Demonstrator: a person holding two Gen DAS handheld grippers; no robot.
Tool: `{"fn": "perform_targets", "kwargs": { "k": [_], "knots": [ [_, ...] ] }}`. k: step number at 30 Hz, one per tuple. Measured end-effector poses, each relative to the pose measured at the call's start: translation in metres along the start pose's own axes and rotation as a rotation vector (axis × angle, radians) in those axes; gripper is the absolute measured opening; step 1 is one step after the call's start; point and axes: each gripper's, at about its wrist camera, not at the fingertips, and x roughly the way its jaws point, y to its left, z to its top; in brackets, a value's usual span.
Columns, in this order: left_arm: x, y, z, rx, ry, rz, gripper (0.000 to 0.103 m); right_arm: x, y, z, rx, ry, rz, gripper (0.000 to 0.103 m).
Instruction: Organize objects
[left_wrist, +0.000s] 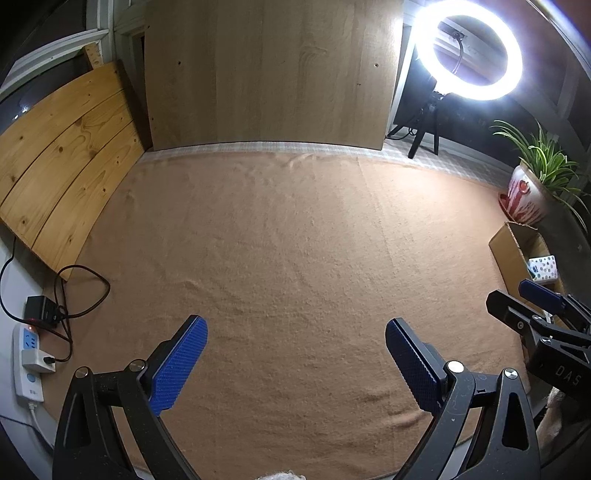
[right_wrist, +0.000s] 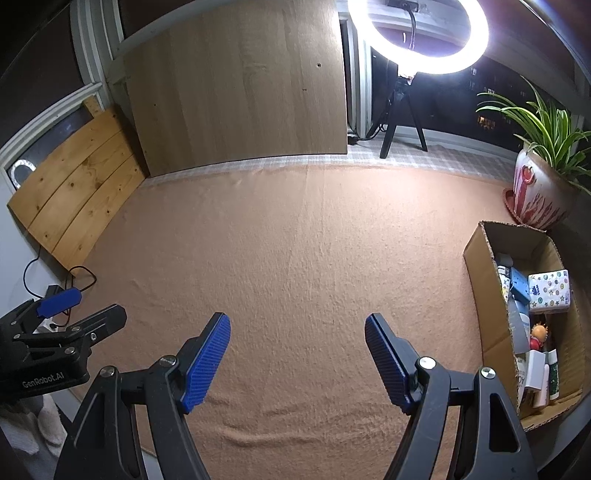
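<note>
Both grippers hover over a tan cloth (left_wrist: 288, 266) with nothing on it. My left gripper (left_wrist: 295, 332) stands open, its blue pads (left_wrist: 181, 365) wide apart and nothing between them. My right gripper (right_wrist: 297, 328) is open too, with only cloth (right_wrist: 295, 258) between its fingers. At the right edge sits a cardboard box (right_wrist: 480, 295) holding several items: a tissue pack (right_wrist: 550, 291) with a star print, blue cartons, a small red doll (right_wrist: 537, 338) and white packets. The left wrist view catches the box (left_wrist: 506, 254) and the right gripper's side (left_wrist: 535, 306).
A wooden panel (left_wrist: 269, 74) leans at the back, pine boards (left_wrist: 62, 166) at the left. A ring light (right_wrist: 417, 33) on a tripod stands at the back right. A potted plant (right_wrist: 535, 192) sits behind the box. A power strip (left_wrist: 27, 362) and cables lie at the left.
</note>
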Motion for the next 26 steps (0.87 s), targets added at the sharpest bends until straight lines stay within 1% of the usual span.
{"fn": "perform_targets", "kwargs": {
  "k": [14,18,26],
  "knots": [
    [0.001,-0.004,-0.001,0.0,0.004,-0.001,0.099,0.001,-0.005,0.002,0.013,0.005,0.0,0.072],
    [0.002,-0.004,0.0,-0.001,0.002,-0.001,0.101,0.004,-0.005,0.003,0.016,0.012,0.001,0.072],
    [0.014,-0.003,0.003,-0.002,0.026,-0.011,0.101,0.016,-0.005,0.004,0.008,0.03,-0.004,0.072]
  ]
}}
